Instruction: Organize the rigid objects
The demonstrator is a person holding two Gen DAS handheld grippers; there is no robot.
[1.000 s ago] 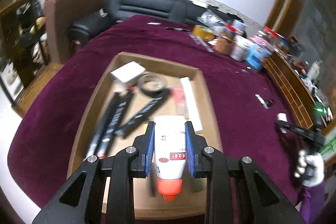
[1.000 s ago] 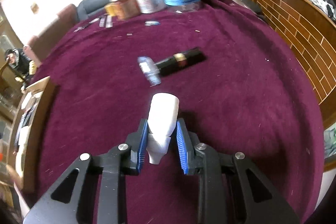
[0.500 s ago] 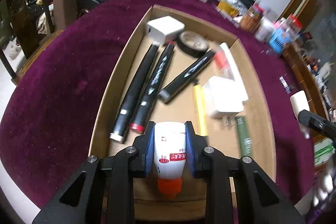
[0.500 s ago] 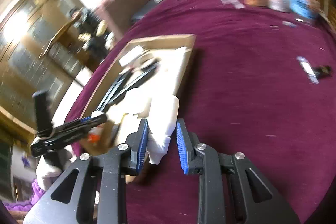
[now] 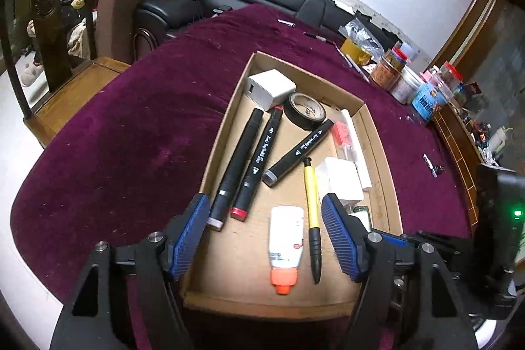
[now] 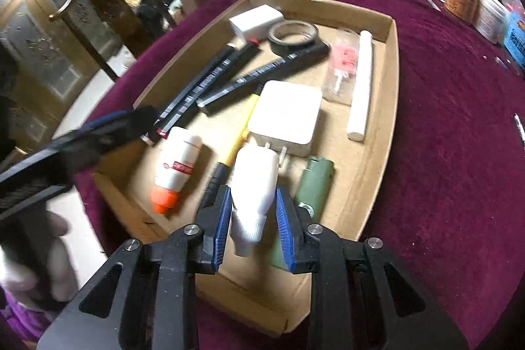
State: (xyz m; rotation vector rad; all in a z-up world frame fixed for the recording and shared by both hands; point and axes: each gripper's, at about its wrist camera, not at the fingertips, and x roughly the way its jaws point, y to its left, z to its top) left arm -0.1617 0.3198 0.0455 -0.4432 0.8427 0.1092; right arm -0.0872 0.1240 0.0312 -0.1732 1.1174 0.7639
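Observation:
A cardboard tray (image 5: pixel 380 150) (image 6: pixel 390 107) sits on the maroon tablecloth and holds several items. A white glue bottle with an orange cap (image 5: pixel 284 245) (image 6: pixel 175 169) lies loose near the tray's front. My left gripper (image 5: pixel 265 235) is open and empty, its jaws astride that bottle above it. My right gripper (image 6: pixel 251 212) is shut on a white plastic bottle (image 6: pixel 254 182) and holds it over the tray's front, just above a green lighter (image 6: pixel 311 182) and a yellow-black pen (image 6: pixel 229 153).
The tray also holds black markers (image 5: pixel 242 159), a tape roll (image 5: pixel 305 110), white chargers (image 5: pixel 270 87) (image 6: pixel 285 117) and a white stick (image 6: pixel 361 87). Jars and tins (image 5: pixel 423 87) stand at the table's far right. A small dark item (image 5: pixel 433 166) lies right of the tray.
My left gripper opened and let the orange-capped glue bottle drop into the tray. My right gripper carried the white bottle from the open table to above the tray's front.

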